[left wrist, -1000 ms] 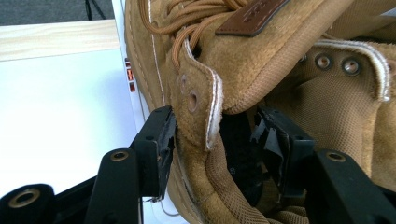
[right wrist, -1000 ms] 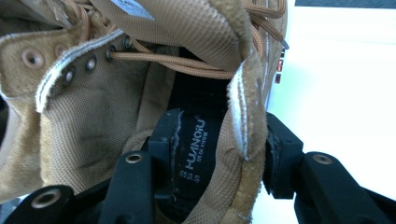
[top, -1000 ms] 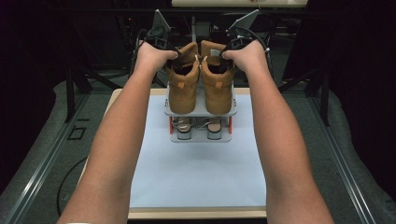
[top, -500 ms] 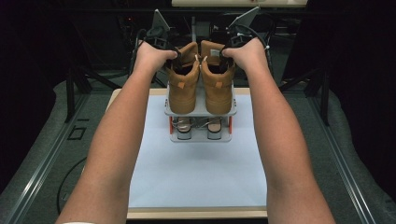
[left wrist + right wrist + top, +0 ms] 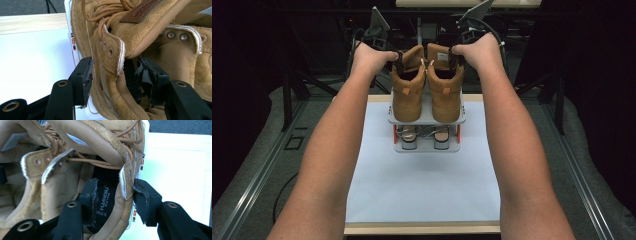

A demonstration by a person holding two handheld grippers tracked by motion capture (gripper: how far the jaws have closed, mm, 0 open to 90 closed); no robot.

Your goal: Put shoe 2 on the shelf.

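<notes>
Two tan suede lace-up boots stand side by side on the top shelf of a small grey shoe rack (image 5: 427,121), heels toward me. My left gripper (image 5: 394,55) is at the collar of the left boot (image 5: 408,92), my right gripper (image 5: 455,50) at the collar of the right boot (image 5: 444,90). In the left gripper view the left gripper (image 5: 116,72) straddles the left boot (image 5: 110,32) side wall, one jaw outside, one inside, with a gap at the inner pad. The right gripper (image 5: 116,192) straddles the right boot (image 5: 107,147) wall likewise, its inner jaw standing off over the black insole.
The rack sits at the far middle of a white mat (image 5: 422,185) on a wooden table (image 5: 422,229). Its lower shelf holds a pair of lighter shoes (image 5: 409,137). Dark stands and cables crowd the space behind the rack. Both forearms reach forward along the mat's sides.
</notes>
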